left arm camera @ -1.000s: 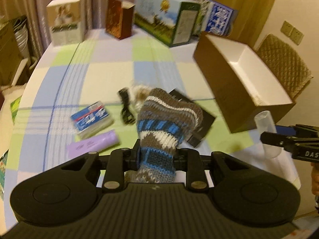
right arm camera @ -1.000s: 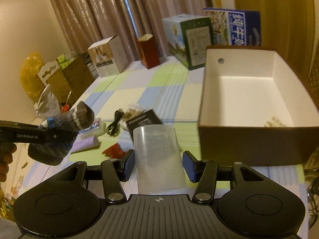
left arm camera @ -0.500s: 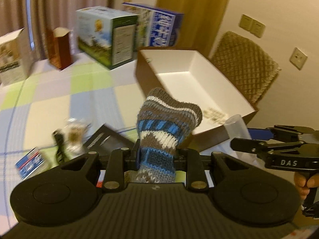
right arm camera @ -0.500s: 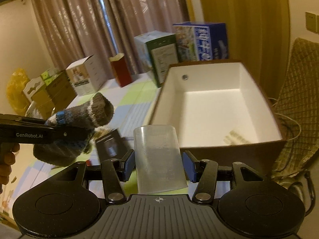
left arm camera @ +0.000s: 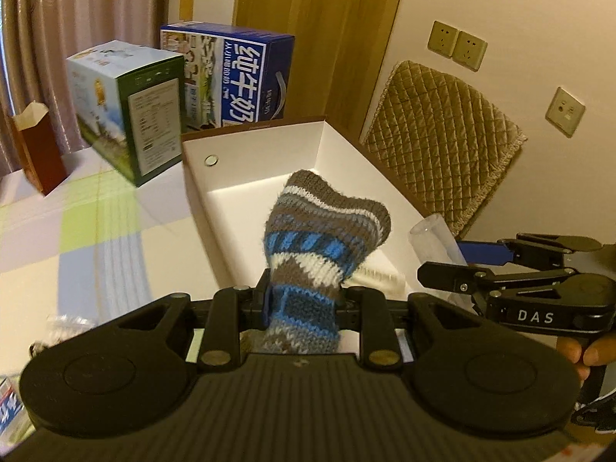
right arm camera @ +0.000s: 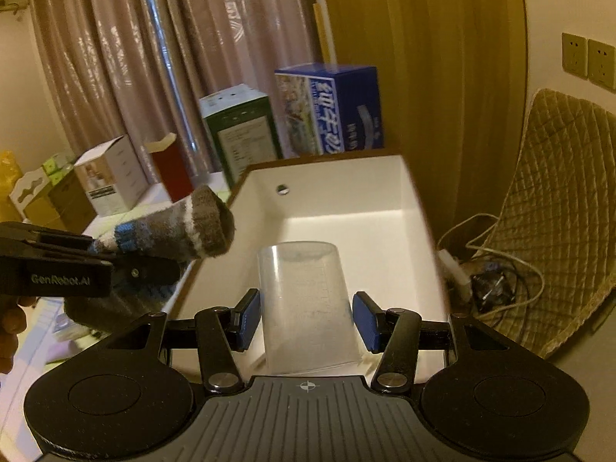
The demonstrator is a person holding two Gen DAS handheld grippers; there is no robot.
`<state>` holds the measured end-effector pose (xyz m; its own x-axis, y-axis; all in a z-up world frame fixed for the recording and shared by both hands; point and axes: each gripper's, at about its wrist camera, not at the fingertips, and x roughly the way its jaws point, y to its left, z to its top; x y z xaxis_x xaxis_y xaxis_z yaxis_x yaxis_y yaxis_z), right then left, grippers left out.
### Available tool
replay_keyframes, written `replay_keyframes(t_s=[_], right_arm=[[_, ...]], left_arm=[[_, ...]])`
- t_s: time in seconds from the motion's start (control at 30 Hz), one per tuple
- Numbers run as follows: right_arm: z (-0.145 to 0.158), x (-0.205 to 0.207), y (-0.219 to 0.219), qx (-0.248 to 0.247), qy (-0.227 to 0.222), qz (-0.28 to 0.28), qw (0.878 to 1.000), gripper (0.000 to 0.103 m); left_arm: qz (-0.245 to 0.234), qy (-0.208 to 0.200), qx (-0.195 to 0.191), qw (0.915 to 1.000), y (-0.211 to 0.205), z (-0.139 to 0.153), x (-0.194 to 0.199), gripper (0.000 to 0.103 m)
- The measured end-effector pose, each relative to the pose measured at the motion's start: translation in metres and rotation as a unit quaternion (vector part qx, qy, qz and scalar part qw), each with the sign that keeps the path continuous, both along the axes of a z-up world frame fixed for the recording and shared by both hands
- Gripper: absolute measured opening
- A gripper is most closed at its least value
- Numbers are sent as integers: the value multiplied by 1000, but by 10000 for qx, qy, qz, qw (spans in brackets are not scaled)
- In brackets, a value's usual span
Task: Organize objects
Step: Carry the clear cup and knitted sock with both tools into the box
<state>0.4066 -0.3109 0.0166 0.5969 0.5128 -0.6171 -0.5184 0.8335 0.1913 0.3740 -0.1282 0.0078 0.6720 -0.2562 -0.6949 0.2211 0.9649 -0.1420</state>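
Pinkish-brown curtains [right arm camera: 115, 57] and a wooden panel back a table covered in a checked cloth [left arm camera: 96, 223] of green, white and pale blue. At its far edge stand a blue milk carton box [left arm camera: 235, 77], a green-and-white box [left arm camera: 127, 104] and a small dark red box [left arm camera: 38, 154]; your right camera also catches a white box [right arm camera: 111, 181] further left. A quilted chair back [left arm camera: 442, 154] sits by the wall under the sockets.

Your left gripper [left arm camera: 304, 304] is pinching a striped knitted sock [left arm camera: 319, 246], grey, blue and white, at its lower part, so the toe end stands up between the fingers. You are holding it over the open white-lined box [left arm camera: 346, 161], whose brown outer walls show at the rim. In the right camera the same sock [right arm camera: 177, 231] hangs just at the box's left wall [right arm camera: 208, 269], partly over the interior.

Your right gripper [right arm camera: 306, 319] has its blue pads [right arm camera: 246, 319] spread with a clear plastic cup [right arm camera: 304, 300] between them. The cup stands mouth towards the camera, its closed end pointing forward. A small gap shows between each pad and the cup wall, so I cannot tell whether the pads truly bear on it. The cup sits above the box's near end. From the left camera the right gripper [left arm camera: 435, 265] and cup [left arm camera: 435, 246] appear at the box's right side.
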Motion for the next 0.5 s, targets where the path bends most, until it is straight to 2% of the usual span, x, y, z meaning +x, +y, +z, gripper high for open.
replay_keyframes(t_s=[0.2,0.5], right_arm=[[-11,46,2,-133,165,-19,9998,49],[-36,88,15,-449,298,102,9985,49]], left_arm=[[116,242,153,9995,-17,-17,49,21],[299,682,314,9967,-26,-48,101,21]])
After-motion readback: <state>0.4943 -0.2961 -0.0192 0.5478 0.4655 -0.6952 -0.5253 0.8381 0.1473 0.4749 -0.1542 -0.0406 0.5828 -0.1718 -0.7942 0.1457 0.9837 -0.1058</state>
